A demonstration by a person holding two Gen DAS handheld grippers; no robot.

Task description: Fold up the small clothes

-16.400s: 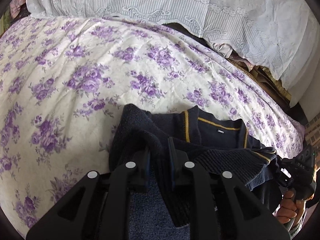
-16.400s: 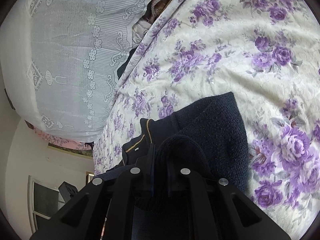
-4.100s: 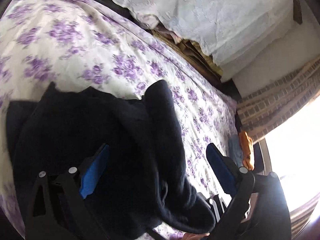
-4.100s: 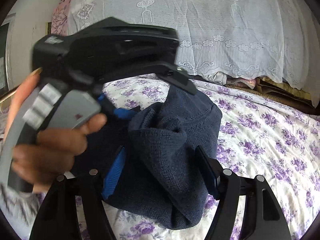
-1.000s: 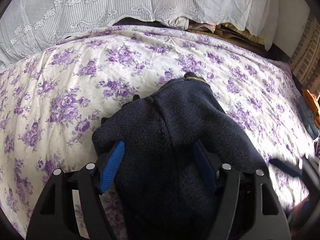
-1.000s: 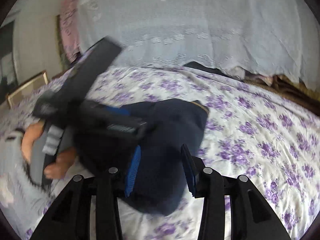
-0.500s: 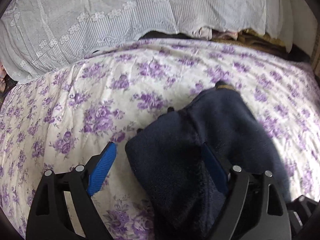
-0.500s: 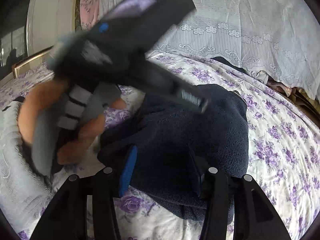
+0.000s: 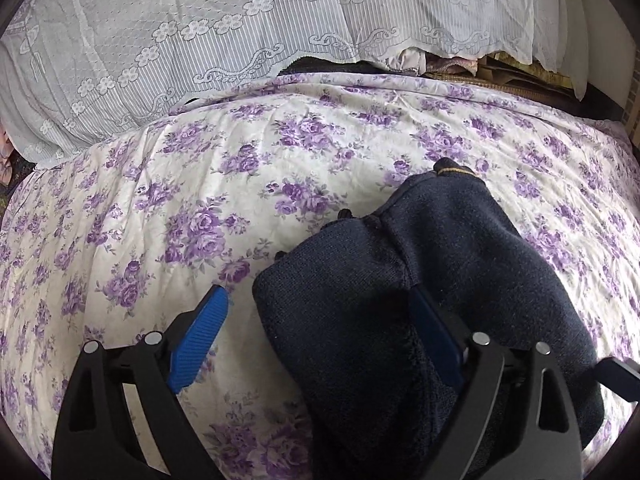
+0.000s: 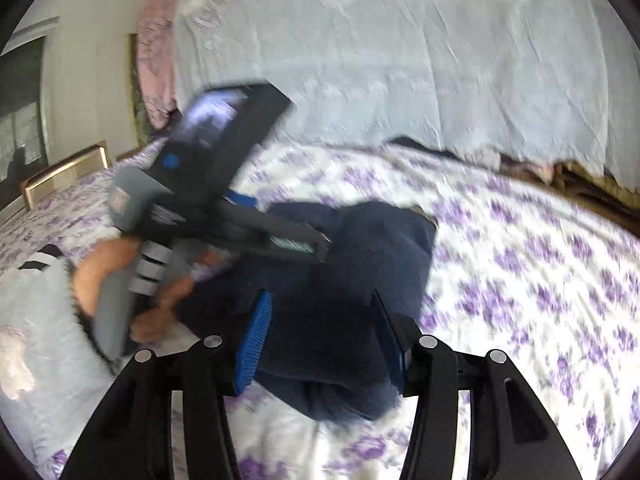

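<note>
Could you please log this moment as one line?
left gripper: open | right gripper: open | sweater: folded on bed, released

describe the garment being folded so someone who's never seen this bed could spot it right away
Start from the bedspread, white with purple roses, which runs up to a pale lace cover at the back. On it lies the navy knit sweater, folded into a thick bundle, between the open left gripper and the open right gripper. It is the only dark, plain item, with a thin mustard-yellow stripe at its far end.
</note>
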